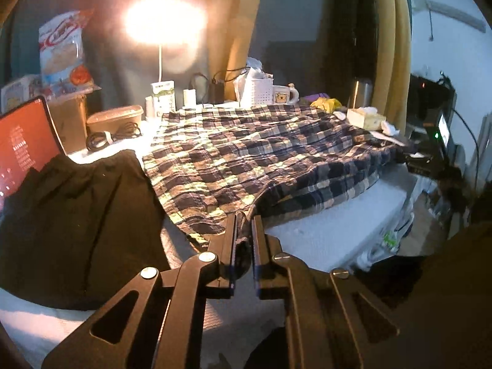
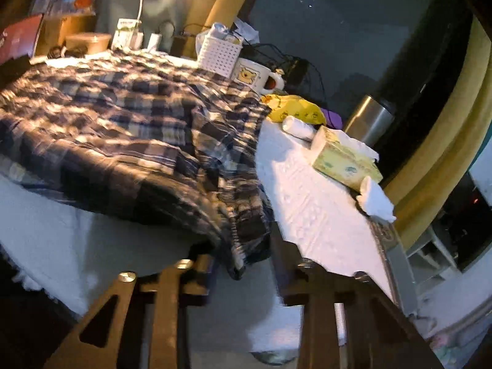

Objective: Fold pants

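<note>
Plaid pants (image 1: pixel 261 153) lie spread over a table with a white cover (image 1: pixel 332 230). My left gripper (image 1: pixel 244 224) is shut on the pants' near edge, and a fold of the cloth is pinched between its fingers. The right wrist view is blurred. There the pants (image 2: pixel 123 123) end in a near corner that hangs over the table edge, and my right gripper (image 2: pixel 243 255) is shut on that corner, which fills the gap between the fingers.
A black garment (image 1: pixel 77 215) lies left of the pants beside a lit red screen (image 1: pixel 24 147). Along the back stand a lamp (image 1: pixel 164 21), a white basket (image 2: pixel 220 52) and a mug (image 2: pixel 255 73). A tissue box (image 2: pixel 344 163) and a steel flask (image 2: pixel 369 120) sit at the right.
</note>
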Demonstrator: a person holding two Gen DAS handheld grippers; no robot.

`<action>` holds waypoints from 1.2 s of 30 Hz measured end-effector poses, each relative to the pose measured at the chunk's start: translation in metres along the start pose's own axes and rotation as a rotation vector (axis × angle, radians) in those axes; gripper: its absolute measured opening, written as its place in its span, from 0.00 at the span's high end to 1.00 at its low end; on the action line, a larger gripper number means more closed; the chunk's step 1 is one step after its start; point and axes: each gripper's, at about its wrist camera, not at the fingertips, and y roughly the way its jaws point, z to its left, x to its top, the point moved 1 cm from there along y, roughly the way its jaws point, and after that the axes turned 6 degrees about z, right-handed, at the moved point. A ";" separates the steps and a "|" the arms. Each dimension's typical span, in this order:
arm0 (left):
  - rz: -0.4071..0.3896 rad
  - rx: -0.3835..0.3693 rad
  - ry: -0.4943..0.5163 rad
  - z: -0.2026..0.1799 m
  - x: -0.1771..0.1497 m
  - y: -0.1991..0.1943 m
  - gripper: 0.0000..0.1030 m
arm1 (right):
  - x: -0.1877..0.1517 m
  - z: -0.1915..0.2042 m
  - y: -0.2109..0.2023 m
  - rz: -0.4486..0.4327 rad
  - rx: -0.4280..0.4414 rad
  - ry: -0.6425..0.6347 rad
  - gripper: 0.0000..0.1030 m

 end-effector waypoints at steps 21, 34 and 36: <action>-0.180 0.052 -0.083 0.013 0.075 -0.039 0.96 | 0.037 -0.043 -0.028 -0.129 0.243 0.289 0.79; 0.086 -0.009 -0.025 0.010 0.048 0.017 0.97 | 0.057 -0.050 -0.016 -0.116 0.217 0.271 0.79; 0.131 -0.031 -0.014 0.004 0.037 0.025 0.91 | 0.054 -0.047 -0.012 -0.100 0.219 0.268 0.79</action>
